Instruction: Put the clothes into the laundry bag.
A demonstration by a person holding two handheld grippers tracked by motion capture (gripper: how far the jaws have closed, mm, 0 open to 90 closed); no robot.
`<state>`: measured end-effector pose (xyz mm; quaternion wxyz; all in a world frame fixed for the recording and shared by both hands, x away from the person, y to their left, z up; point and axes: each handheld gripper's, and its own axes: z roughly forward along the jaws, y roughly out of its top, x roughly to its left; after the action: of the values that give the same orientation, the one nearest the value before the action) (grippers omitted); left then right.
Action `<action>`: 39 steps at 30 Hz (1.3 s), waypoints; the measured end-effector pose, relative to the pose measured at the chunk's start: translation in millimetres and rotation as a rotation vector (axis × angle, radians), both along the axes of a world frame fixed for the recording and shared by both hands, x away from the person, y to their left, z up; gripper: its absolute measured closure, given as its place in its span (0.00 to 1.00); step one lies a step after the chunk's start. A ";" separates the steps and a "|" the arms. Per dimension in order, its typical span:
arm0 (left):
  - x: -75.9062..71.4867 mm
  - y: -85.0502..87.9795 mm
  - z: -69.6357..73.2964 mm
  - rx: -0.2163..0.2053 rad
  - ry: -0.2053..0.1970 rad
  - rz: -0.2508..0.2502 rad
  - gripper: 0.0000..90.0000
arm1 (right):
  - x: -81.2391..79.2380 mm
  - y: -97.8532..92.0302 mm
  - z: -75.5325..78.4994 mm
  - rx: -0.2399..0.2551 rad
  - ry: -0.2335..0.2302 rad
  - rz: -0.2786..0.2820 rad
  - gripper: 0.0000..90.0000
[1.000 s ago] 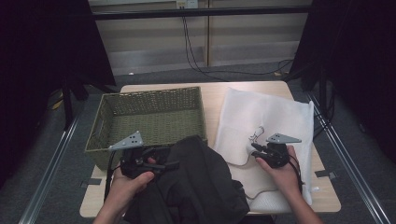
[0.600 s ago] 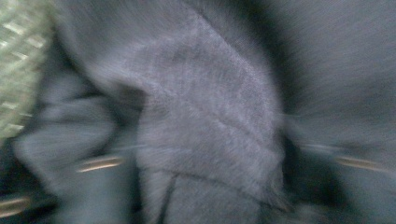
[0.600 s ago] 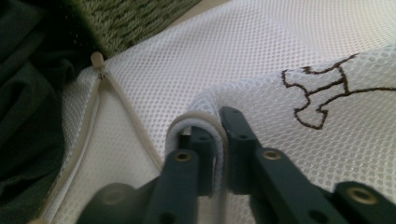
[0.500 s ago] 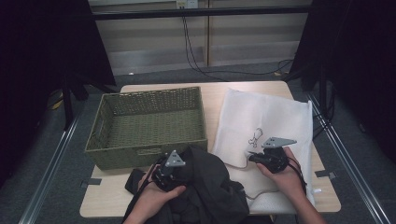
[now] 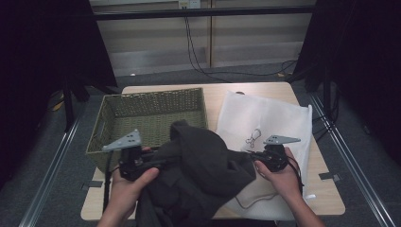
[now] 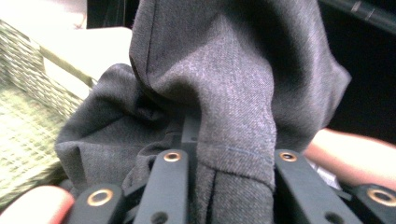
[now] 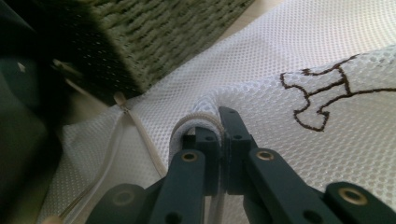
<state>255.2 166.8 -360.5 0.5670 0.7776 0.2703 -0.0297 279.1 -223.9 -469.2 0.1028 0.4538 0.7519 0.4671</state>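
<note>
**Dark garment and mesh bag both pinched at table's near edge**

The dark garment is seen bunched at the near edge of the table, between the wicker basket and the white mesh bag, partly lying over both. A fold of its cloth is pinched by the left gripper; in the left gripper view the fabric is pressed between the jaws, which have just been closing. The garment's top is lifted off the table and rises in front of the basket's near wall. The right gripper is pressed together on the bag's zipper edge, approx. at its opening beside the garment. A brown embroidered figure is noted on the bag, just beyond the right jaws.
</note>
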 end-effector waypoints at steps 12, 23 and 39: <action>-1.1 -76.8 -66.6 0.323 0.034 -0.078 0.44 | -7.6 0.7 12.4 0.081 -0.034 0.012 0.97; 5.1 -128.7 -76.3 0.381 0.005 -0.104 0.52 | -13.4 13.5 19.8 0.057 -0.063 0.030 0.97; -7.4 -168.1 -82.2 0.391 -0.060 -0.374 0.85 | -13.5 24.3 24.9 0.052 -0.088 0.002 0.97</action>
<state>247.9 -1.3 -442.7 0.3982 0.9093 0.1057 -0.0582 265.7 -199.6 -444.4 0.1234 0.4347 0.7346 0.5062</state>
